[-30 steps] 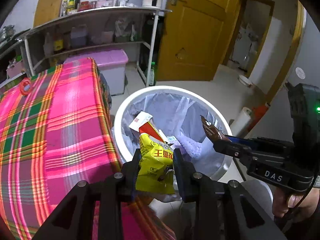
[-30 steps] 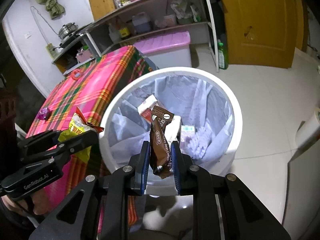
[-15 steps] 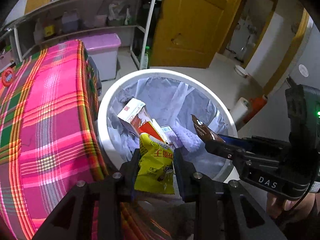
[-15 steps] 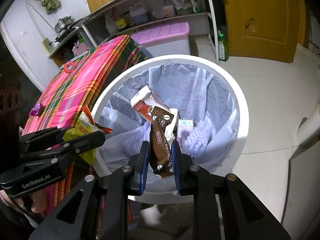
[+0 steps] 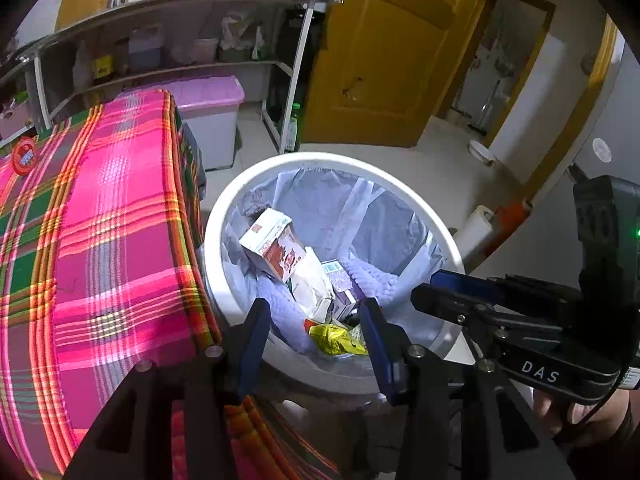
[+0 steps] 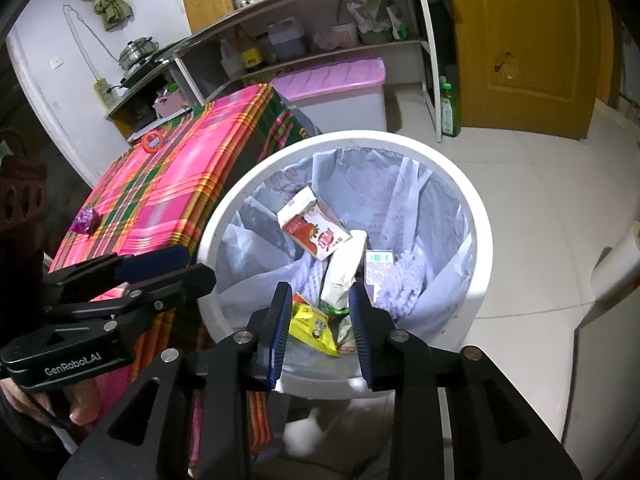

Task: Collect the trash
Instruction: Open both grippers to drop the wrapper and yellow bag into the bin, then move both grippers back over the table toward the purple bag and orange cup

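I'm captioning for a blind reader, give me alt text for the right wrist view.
The right hand-held gripper, jaws opening and empty, hangs over a white bin holding a yellow wrapper and a carton. The left hand-held gripper is beside it, by a plaid table.

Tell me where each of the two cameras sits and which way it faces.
Left wrist: on the left gripper, angled down into the white bin; jaws opening, nothing between them; right gripper and a hand beside.
Right wrist: on the right gripper, angled down into the same bin; jaws opening, nothing between them; left gripper at left.
Shared: bin, yellow wrapper, plaid table.
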